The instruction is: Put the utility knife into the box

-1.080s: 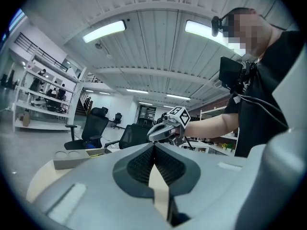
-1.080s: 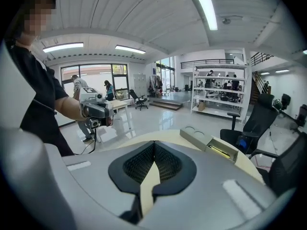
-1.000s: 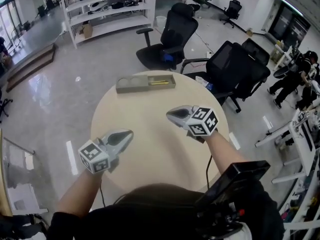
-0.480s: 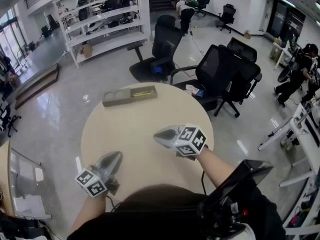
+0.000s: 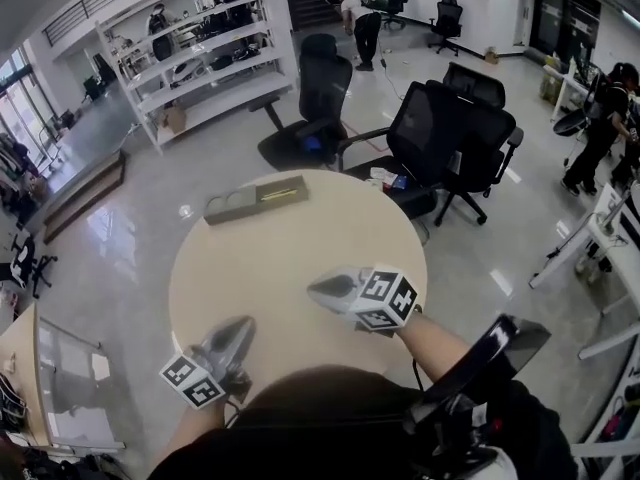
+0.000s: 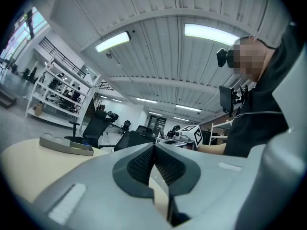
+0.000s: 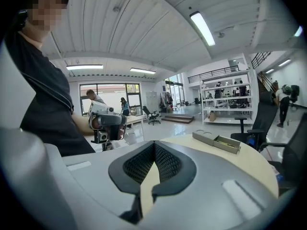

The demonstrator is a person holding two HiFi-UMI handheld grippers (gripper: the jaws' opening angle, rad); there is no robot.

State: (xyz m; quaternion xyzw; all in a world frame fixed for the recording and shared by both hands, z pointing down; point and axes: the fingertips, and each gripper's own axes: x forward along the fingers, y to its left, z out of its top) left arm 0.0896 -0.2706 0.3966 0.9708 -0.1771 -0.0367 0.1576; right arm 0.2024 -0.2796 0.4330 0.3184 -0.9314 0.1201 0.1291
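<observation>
The grey box lies at the far edge of the round table, and the yellow utility knife rests inside its right compartment. My left gripper hovers over the near left edge of the table, shut and empty. My right gripper is over the near middle, also shut with nothing in it. Both are well short of the box. The right gripper view shows the box with the knife ahead to the right, beyond the closed jaws. From the left gripper the box appears far left.
Black office chairs stand just behind the table on the right. A white shelf rack is at the back left. People stand in the background. A glass-topped desk sits at the near left.
Both grippers have drawn back from the box toward my body, staying shut. The box and knife have not moved on the table.
</observation>
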